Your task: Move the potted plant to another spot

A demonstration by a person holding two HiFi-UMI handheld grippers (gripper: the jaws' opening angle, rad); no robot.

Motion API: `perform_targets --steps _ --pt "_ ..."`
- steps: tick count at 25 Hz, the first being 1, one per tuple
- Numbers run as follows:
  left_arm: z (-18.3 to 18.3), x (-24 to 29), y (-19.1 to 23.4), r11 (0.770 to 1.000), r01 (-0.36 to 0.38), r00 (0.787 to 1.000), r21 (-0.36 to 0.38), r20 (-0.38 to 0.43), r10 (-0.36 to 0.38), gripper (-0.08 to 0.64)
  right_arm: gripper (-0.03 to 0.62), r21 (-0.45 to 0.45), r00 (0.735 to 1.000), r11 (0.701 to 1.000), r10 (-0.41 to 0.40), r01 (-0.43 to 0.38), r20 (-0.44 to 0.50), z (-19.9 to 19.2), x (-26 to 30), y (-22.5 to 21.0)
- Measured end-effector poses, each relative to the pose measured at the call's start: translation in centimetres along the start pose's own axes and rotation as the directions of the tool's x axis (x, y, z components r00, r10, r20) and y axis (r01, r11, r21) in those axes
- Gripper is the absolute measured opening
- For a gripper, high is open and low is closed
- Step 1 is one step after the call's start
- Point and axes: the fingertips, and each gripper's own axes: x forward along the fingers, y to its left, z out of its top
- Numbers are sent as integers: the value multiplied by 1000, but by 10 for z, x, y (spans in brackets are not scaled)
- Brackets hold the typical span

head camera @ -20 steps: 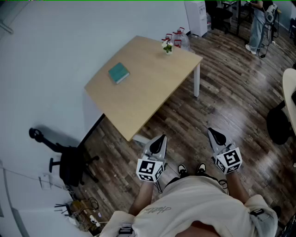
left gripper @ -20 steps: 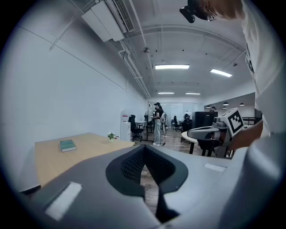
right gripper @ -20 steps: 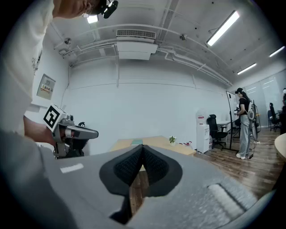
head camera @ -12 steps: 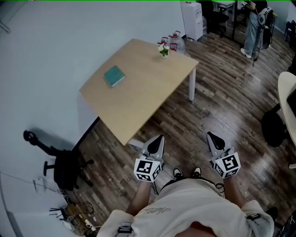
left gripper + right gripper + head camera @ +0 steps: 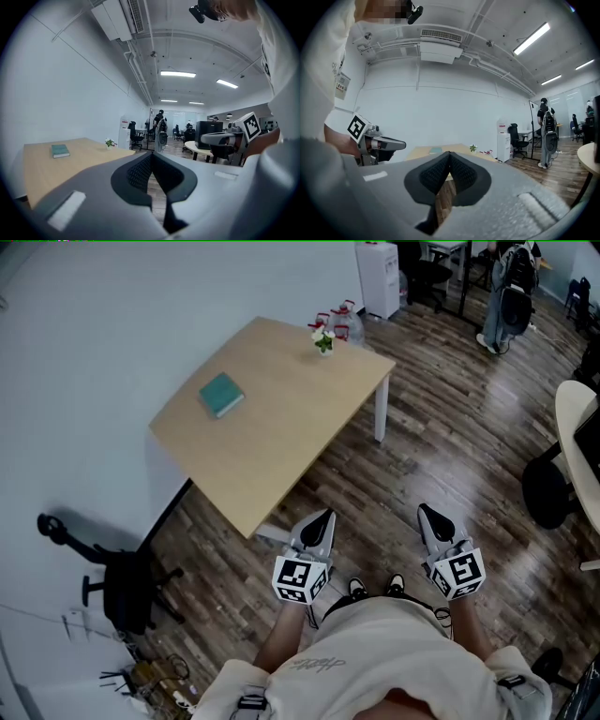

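The small potted plant with white flowers stands at the far corner of a light wooden table; it also shows small in the left gripper view and in the right gripper view. My left gripper and right gripper are held side by side over the floor, well short of the table. Both are shut with nothing between the jaws. In the left gripper view the jaws meet at the tips; the right gripper's tips touch too.
A teal book lies on the table. Red-capped bottles stand on the floor behind the plant. A black office chair sits by the wall at left, a water dispenser and a person at the back, a round table at right.
The view has shifted: the table and plant slid slightly left and down in the head view. Both grippers stay shut, side by side, in front of the body.
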Motion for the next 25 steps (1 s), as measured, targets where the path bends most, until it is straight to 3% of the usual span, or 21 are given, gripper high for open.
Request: perform_targets --steps 6,7,8,9,25 --pt "1 1 12 1000 26 1000 -4 7 -26 17 3 -17 999 999 -29 29 16 7 6 7" --pt "2 1 14 999 32 999 -4 10 -32 17 35 -20 999 999 -36 36 15 7 8 7" --pt "2 1 16 999 39 999 -4 12 -39 17 230 -23 999 999 -38 39 7 6 9 9" --pt "1 1 18 999 45 999 -6 15 -45 17 346 -27 999 999 -40 40 -3 5 11 10" --pt "-26 6 37 995 74 997 -65 -26 -75 17 373 -35 992 993 -118 117 -53 -5 18 1"
